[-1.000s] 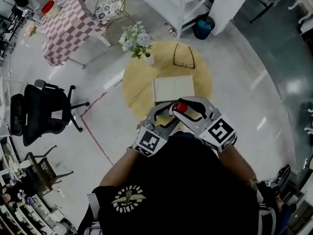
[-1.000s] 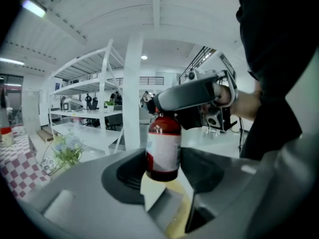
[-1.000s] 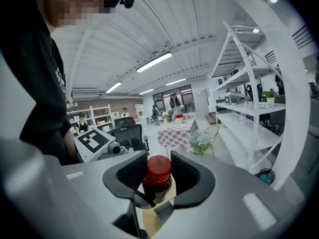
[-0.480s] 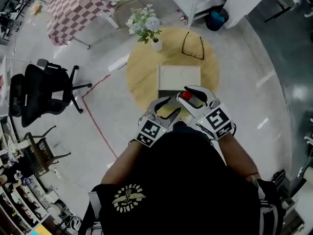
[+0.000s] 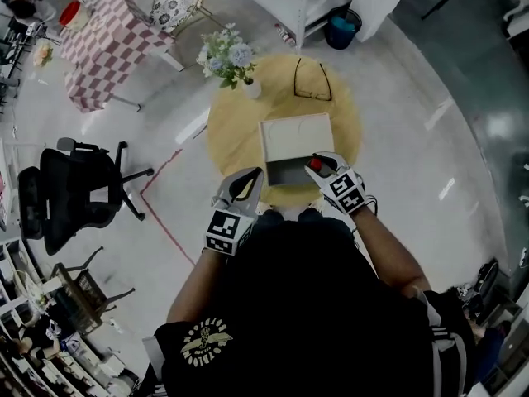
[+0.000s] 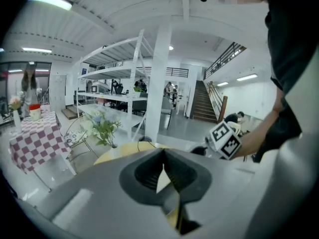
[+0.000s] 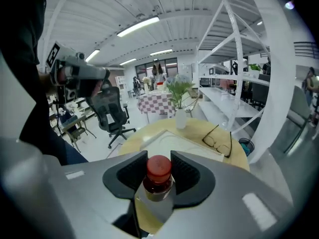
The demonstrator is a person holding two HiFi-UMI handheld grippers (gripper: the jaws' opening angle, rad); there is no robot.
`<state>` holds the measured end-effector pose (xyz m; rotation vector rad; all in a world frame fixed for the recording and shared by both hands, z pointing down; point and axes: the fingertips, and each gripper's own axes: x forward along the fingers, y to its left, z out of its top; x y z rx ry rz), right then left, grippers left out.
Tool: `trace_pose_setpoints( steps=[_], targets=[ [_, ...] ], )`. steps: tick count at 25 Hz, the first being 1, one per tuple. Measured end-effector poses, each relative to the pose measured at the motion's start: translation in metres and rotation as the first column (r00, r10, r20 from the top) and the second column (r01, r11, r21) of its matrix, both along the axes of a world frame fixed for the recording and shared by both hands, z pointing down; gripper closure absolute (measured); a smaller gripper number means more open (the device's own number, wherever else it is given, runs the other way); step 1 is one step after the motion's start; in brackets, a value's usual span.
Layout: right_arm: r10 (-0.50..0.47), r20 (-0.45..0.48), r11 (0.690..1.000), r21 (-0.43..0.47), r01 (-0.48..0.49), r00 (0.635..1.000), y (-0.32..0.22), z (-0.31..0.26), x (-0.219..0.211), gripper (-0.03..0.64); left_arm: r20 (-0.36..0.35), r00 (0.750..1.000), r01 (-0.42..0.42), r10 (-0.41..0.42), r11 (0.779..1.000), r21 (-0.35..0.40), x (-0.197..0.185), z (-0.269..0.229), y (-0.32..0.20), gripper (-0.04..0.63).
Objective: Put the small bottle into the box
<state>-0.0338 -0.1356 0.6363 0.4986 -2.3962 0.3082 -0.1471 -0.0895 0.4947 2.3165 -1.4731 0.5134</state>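
The right tongs [image 5: 317, 165], clamped on the small bottle [image 7: 158, 177] just below its red cap, have moved from the lower middle of the frame to the near right corner of the box [image 5: 296, 135], where a dark opening now shows. The left tongs [image 6: 163, 169], closed and empty, have dropped back to the lower left. The bottle looks ready to go in.

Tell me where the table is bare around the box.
Bare wood left of the box, between vase and left gripper, out to the table rim; a narrower strip right of the box. Crowded: far edge with vase and glasses, near edge with right gripper.
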Motion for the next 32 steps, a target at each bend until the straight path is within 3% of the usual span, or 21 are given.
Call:
trace_pose_setpoints(
  steps=[11,20,26,32],
  targets=[
    [0.21,-0.005,0.966,0.153,-0.207,0.978,0.001,0.058,0.002,0.459,0.045,0.991,-0.125,0.125,0.992,-0.017,-0.029,-0.002,0.0,0.595],
    [0.341,-0.054,0.932,0.148,-0.331,0.938,0.004,0.085,0.021,0.456,0.045,0.975,-0.216,0.217,0.976,-0.023,-0.033,0.001,0.001,0.595],
    [0.359,-0.036,0.929,0.114,-0.353,0.933,0.012,0.076,0.021,0.418,0.001,0.975,-0.224,0.224,0.974,-0.027,-0.033,0.007,0.001,0.595],
    [0.291,-0.114,0.953,0.12,-0.277,0.95,0.018,0.084,0.027,0.415,-0.029,0.975,-0.219,0.218,0.975,-0.023,-0.02,0.007,0.004,0.595]
  ],
)
